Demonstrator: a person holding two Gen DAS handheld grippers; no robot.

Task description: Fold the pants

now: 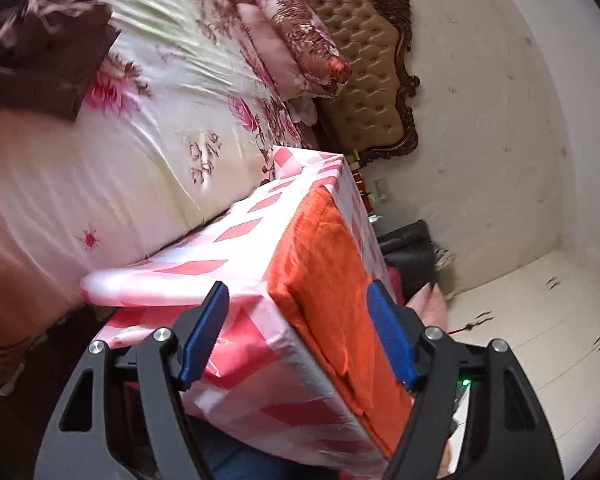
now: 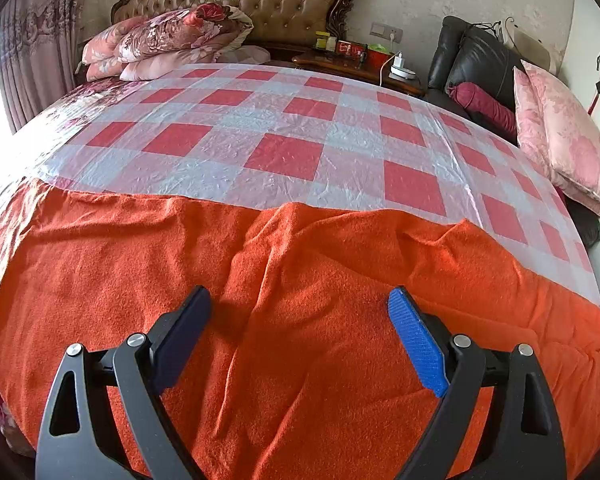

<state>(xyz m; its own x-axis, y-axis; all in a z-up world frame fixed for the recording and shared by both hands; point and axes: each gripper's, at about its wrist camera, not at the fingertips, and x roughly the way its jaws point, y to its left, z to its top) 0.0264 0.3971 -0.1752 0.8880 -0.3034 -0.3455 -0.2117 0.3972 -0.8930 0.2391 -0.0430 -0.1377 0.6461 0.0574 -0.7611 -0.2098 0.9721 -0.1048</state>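
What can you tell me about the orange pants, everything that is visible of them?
The orange pants look like thick, fuzzy fleece. They lie spread out flat, with soft wrinkles and a ridge running down the middle, on the near edge of the red-and-white checked plastic sheet that covers the work surface. No waistband or hem is clearly visible. The right gripper hovers open just above them; the left gripper is open too, holding nothing.

pants (image 2: 300,320): orange cloth runs off the near, left and right edges of the right wrist view; waist and leg ends can't be told
pants, left wrist view (image 1: 332,280): near end hidden behind the left gripper's (image 1: 300,332) fingers
nightstand items (image 2: 348,48): too small to identify
floral bedsheet (image 1: 140,80): far part smeared by blur
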